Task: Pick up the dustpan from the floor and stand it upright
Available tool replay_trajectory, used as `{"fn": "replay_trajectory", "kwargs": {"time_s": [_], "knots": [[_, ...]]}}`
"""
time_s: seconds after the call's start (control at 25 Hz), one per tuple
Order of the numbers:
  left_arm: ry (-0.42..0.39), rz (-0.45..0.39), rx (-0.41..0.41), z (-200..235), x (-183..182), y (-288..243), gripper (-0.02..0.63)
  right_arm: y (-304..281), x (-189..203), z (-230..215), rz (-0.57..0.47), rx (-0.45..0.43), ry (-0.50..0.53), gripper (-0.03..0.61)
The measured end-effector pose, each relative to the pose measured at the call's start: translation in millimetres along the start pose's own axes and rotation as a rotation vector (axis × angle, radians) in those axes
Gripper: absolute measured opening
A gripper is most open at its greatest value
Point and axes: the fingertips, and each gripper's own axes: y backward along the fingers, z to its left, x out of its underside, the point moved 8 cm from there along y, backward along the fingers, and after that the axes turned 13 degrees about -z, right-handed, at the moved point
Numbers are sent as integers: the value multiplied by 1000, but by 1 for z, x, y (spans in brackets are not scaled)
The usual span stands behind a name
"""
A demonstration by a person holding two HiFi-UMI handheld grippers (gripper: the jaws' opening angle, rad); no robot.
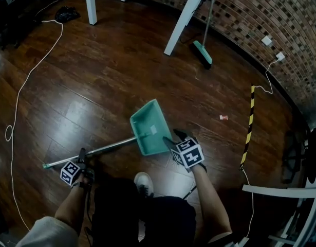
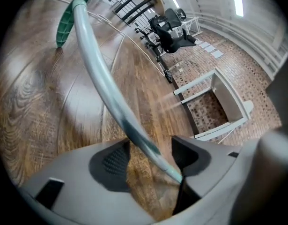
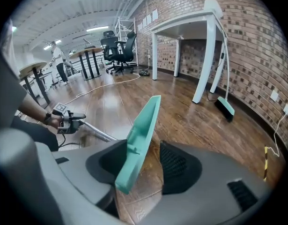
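Found the teal dustpan (image 1: pixel 150 127) lying on the wooden floor (image 1: pixel 96 81), pan to the far right, metal handle (image 1: pixel 104 149) running near and left, just beyond the person's shoe (image 1: pixel 144 183). Saw the left gripper (image 2: pixel 148 158) low at the handle's near end, fingers spread, handle passing between them without being clamped. Saw the right gripper (image 3: pixel 151 165) at the pan's near edge, fingers likewise spread, the teal wall standing between them, unpinched. Noted a broom (image 1: pixel 202 52) far off by the brick wall (image 1: pixel 260 14).
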Motion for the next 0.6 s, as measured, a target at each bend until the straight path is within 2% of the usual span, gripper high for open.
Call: {"fn": "replay_trajectory", "kwargs": {"time_s": [0.04, 0.08, 0.12, 0.16, 0.36, 0.6], "knots": [[-16, -4, 0, -1, -2, 0, 226, -2, 0, 1, 1, 4, 16, 197], [-23, -8, 4, -2, -3, 0, 187, -3, 0, 1, -1, 21, 38, 156], [-21, -10, 13, -4, -5, -1, 180, -4, -1, 0, -5, 43, 61, 50], [-14, -13, 23, -7, -6, -1, 165, -4, -2, 0, -8, 63, 76, 28], [-14, -53, 118, -34, -25, -3, 132, -3, 7, -8, -35, 134, 21, 24], [-153, -102, 335, -111, -75, -19, 103, -3, 33, -18, -74, 211, -115, 29]]}}
